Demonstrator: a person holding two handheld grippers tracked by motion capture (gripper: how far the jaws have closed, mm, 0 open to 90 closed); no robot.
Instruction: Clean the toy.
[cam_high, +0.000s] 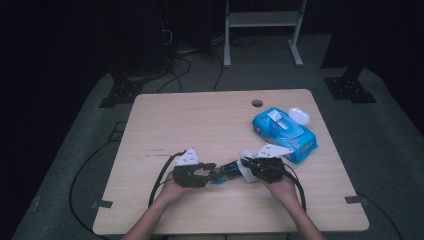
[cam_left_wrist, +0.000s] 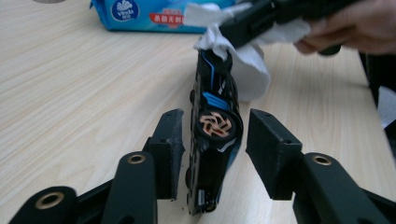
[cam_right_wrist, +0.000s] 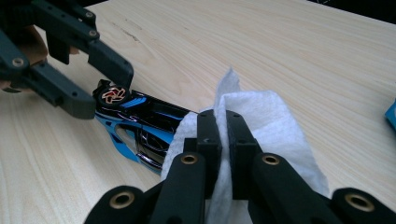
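Left gripper view: the left gripper (cam_left_wrist: 215, 154), jaws apart, straddles a glossy black-and-blue toy car (cam_left_wrist: 212, 135) near the table's near edge (pads not touching it); the right gripper (cam_right_wrist: 223, 140) is clamped on a white wet wipe (cam_right_wrist: 275, 135) against the car.

A blue wipes pack (cam_high: 283, 134) lies at the far right of a light wooden table (cam_high: 200, 125). Black cables (cam_high: 180, 70) trail across the grey floor (cam_high: 390, 150) behind.

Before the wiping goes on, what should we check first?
1. Left tongs around the toy car: not ok, pads stand off both sides.
2. Right tongs pinching the white wipe: ok.
3. Wipe touching the car's far end: ok.
4. Car steady on the table: cannot tell, it stands on its side.
5. Blue wipes pack out of the way: ok.
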